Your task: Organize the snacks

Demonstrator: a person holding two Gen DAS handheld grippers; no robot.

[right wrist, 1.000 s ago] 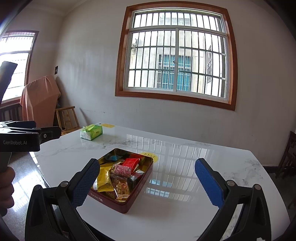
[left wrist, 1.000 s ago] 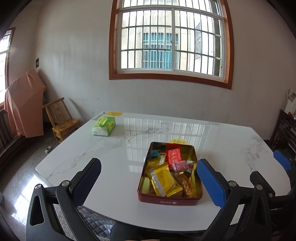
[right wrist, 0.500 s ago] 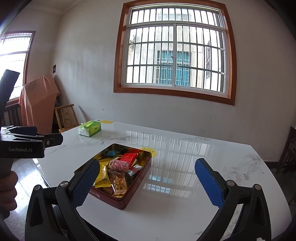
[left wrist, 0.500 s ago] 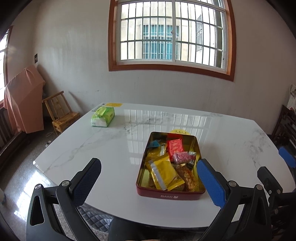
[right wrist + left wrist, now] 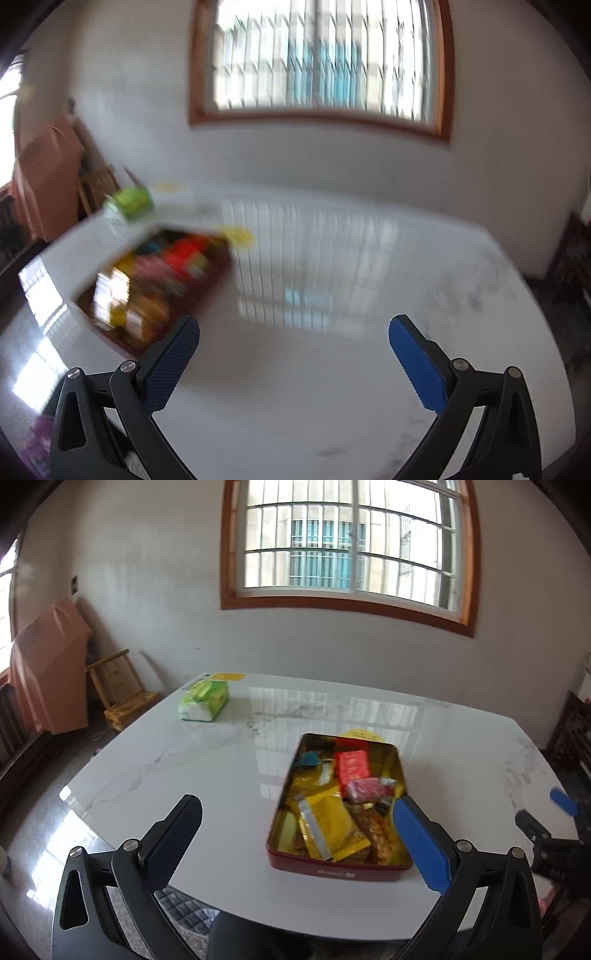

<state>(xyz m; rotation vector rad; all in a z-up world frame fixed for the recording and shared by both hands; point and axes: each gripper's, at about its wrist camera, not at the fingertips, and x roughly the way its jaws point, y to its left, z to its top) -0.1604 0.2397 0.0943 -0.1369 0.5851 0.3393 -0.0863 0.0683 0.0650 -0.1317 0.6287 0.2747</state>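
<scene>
Currently, left of the tin, the left gripper hovers with jaws apart, empty. Tin lies lengthwise ahead on the table, snacks inside. Right gripper, also agape, sits right of it.

- Snack tin: a rectangular, dark red, open tin with a gold inner wall, lying flat on the white marble table, lower right of centre in the left wrist view. In the right wrist view it is a blurred shape at centre left.
- Yellow packet: flat, with a silver strip, lying at an angle in the tin's near half.
- Red packet: in the far half.
- Pink packet: just below the red one.
- Blue wrapper: far left corner.
</scene>
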